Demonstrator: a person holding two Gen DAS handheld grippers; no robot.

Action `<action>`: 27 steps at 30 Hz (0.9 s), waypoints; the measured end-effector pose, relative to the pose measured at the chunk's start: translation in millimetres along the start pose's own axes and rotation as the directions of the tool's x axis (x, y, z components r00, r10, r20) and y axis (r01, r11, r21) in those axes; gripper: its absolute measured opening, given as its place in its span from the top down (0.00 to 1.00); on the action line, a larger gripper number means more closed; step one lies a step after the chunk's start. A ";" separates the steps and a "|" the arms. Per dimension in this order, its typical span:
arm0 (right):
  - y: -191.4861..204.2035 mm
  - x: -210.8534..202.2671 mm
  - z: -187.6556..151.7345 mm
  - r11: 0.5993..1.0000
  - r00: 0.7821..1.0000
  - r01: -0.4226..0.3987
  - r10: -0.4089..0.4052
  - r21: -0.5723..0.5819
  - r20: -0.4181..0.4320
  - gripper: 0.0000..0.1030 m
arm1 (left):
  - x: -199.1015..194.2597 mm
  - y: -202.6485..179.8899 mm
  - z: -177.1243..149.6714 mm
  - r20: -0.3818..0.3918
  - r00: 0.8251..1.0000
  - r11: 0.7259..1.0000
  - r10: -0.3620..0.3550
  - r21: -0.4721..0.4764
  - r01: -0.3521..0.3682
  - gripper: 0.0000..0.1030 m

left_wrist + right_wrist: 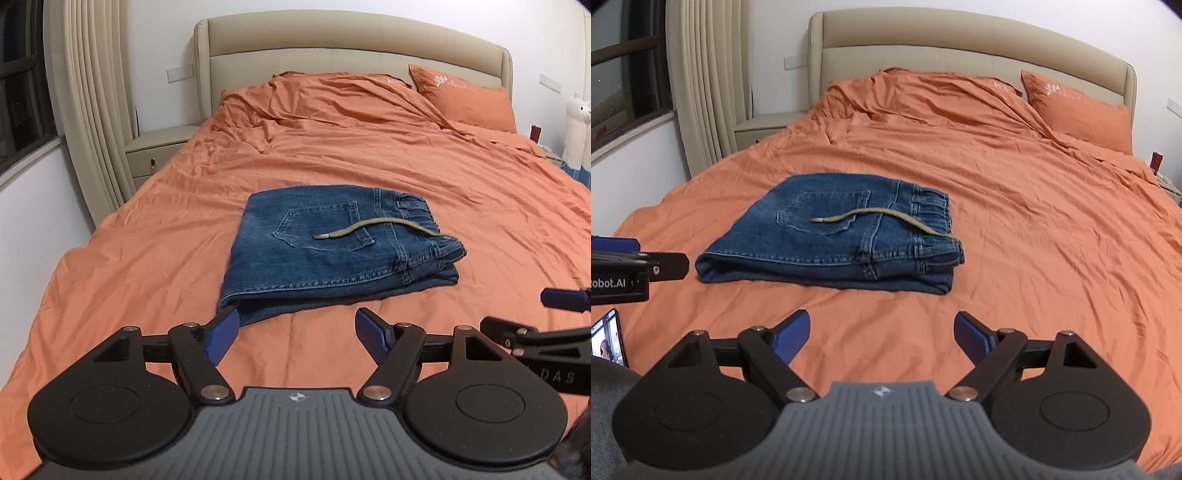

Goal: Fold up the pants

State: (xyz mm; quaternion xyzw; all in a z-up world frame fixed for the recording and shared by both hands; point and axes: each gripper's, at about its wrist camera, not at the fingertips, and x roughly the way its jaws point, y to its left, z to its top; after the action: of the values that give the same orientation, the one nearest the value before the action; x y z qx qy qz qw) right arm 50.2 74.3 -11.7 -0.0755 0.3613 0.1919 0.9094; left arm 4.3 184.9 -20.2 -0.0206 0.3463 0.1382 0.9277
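Observation:
The blue denim pants lie folded into a compact stack on the orange bed, back pocket up, with a tan drawstring across the top. They also show in the right wrist view. My left gripper is open and empty, hovering just in front of the stack's near left corner. My right gripper is open and empty, a short way in front of the stack. Each gripper shows at the edge of the other's view: the right one, the left one.
The orange bedsheet is wrinkled, with an orange pillow at the beige headboard. A nightstand and curtains stand at the left. A phone sits at the lower left.

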 end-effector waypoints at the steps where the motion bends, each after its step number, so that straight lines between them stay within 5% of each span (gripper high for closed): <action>1: 0.3 -0.1 0.2 1.000 1.000 0.002 -0.002 -0.001 -0.001 0.21 | -0.3 0.4 -0.9 -0.002 1.000 1.000 0.002 0.003 -0.002 0.18; 27: 3.0 -6.1 1.5 1.000 1.000 0.004 -0.004 -0.011 0.004 0.21 | 1.2 -0.1 -0.8 -0.007 1.000 1.000 0.001 0.012 -0.001 0.18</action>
State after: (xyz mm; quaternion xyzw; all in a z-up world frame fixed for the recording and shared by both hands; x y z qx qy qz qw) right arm 45.9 75.7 -6.4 -0.0809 0.3581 0.1922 0.9101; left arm 4.7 185.0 -21.6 -0.0155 0.3505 0.1364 0.9264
